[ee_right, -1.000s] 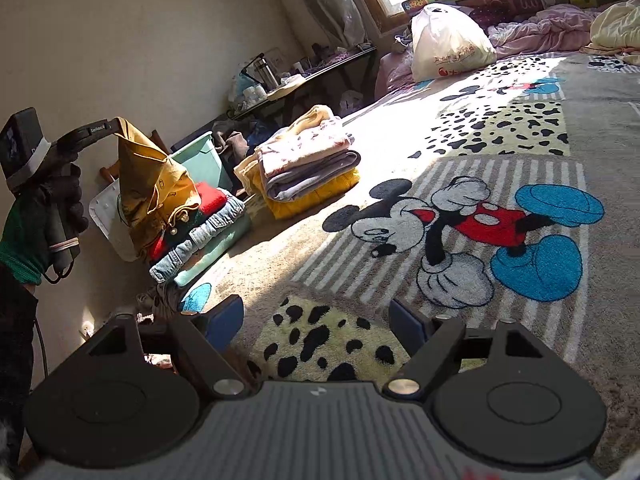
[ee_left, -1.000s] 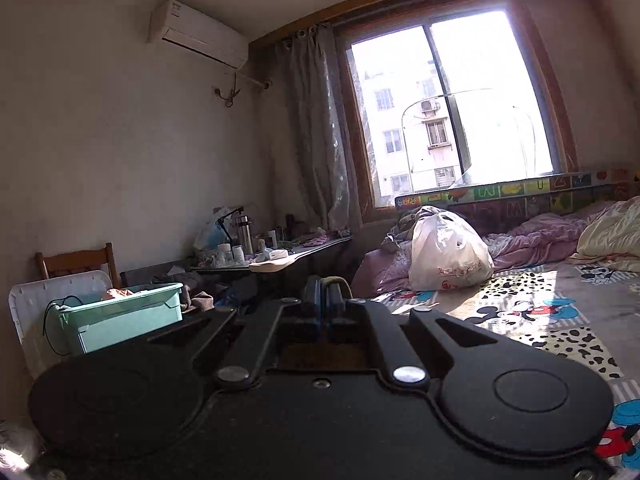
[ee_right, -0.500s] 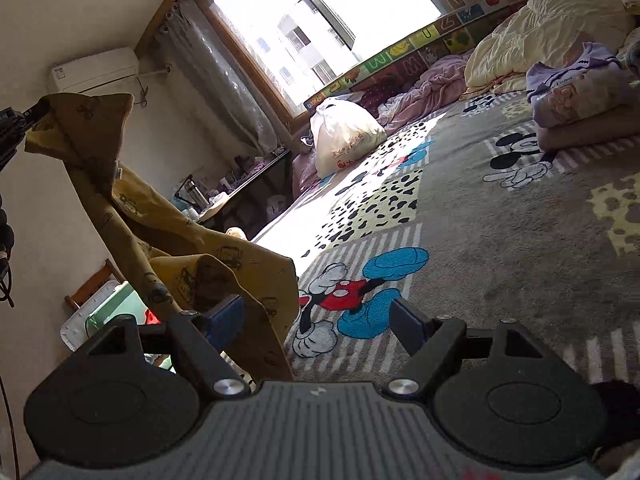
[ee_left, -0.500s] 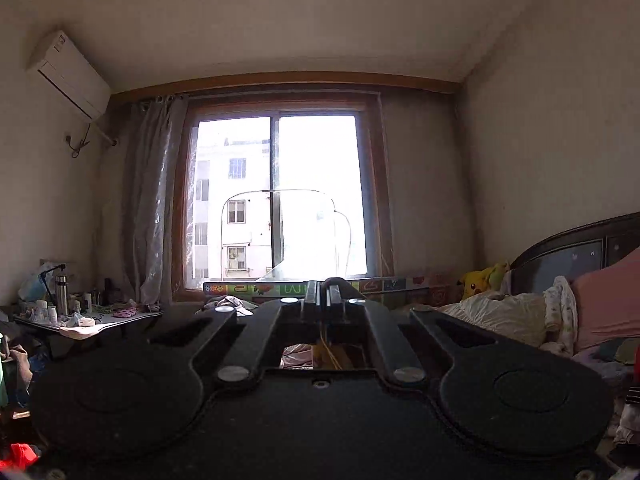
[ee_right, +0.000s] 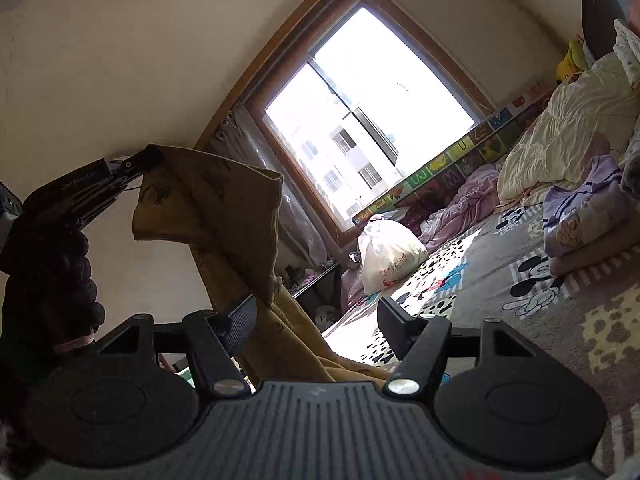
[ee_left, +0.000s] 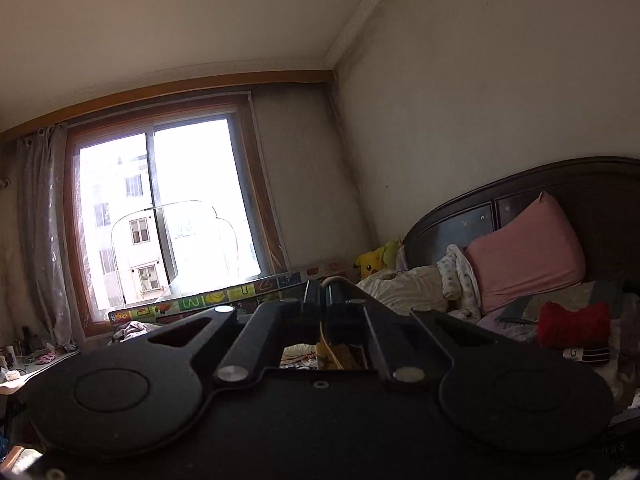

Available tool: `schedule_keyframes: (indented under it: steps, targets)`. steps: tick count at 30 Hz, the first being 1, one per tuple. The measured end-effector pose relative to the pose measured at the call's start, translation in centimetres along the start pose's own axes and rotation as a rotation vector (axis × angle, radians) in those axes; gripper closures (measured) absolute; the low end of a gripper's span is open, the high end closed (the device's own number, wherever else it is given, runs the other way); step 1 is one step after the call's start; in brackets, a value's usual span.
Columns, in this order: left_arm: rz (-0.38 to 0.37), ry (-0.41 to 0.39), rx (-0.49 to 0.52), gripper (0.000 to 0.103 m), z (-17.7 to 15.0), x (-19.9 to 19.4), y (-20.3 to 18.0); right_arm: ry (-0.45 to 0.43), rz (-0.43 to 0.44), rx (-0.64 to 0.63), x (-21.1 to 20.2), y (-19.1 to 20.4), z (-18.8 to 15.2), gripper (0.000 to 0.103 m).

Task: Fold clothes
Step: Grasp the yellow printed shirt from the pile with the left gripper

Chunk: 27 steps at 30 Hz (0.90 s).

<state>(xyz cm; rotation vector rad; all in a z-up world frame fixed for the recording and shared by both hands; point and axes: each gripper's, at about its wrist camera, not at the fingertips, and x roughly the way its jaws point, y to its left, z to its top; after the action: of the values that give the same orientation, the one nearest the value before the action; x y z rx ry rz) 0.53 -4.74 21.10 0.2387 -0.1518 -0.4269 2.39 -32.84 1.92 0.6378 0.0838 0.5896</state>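
Mustard-yellow cloth hangs from your left gripper (ee_right: 150,160), whose jaws are clamped fully together on one upper corner of the garment (ee_right: 224,216); in the left wrist view the same gripper (ee_left: 325,291) shows its fingers pressed tight with a strip of yellow fabric trailing beneath them. A second ago that garment was bunched low beside the stacks of folded clothes at the bed's edge; now you have swung it up and round, so it dangles freely in front of the window (ee_right: 372,108), its body draping down past your right gripper (ee_right: 316,318). That right claw stood wider a moment ago and is closing now, with the lower run of the cloth lying between its pads, close against the left-hand pad (ee_right: 240,320) but not yet pinched. Both cameras have turned away from the folded piles and toward the headboard end: the Mickey-print bedspread (ee_right: 540,300), the cream quilt (ee_right: 568,132) and the pink pillow (ee_left: 524,252) are in sight. My reading is that you have finished picking and are taking a second hold, so the piece can be stretched and laid flat on the open bedspread. Watch that you catch an edge, not a doubled fold.
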Motion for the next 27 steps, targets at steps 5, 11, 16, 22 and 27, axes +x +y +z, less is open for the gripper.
schedule_keyframes:
  steps: [5, 11, 16, 22, 27]
  targets:
    - [-0.026, 0.011, 0.012, 0.102, -0.3, -0.8, -0.9, -0.027, 0.088, -0.005, 0.4, 0.7, 1.0, 0.038]
    - [0.046, 0.031, 0.066, 0.102, -1.6, -1.6, -0.3, -0.062, 0.172, 0.007, 0.6, 0.7, 2.3, 0.096]
    - [0.136, 0.052, 0.220, 0.102, -3.6, -1.1, 0.1, -0.084, 0.129, -0.131, 0.8, 2.2, 6.2, 0.098]
    - [0.220, -0.014, 0.395, 0.102, -3.3, -0.7, 0.4, -0.108, 0.091, -0.364, 2.5, 6.2, 11.2, 0.098]
    - [0.220, -0.036, 0.368, 0.101, -3.7, -1.2, 1.2, -0.133, 0.056, -0.509, 3.2, 9.3, 13.8, 0.099]
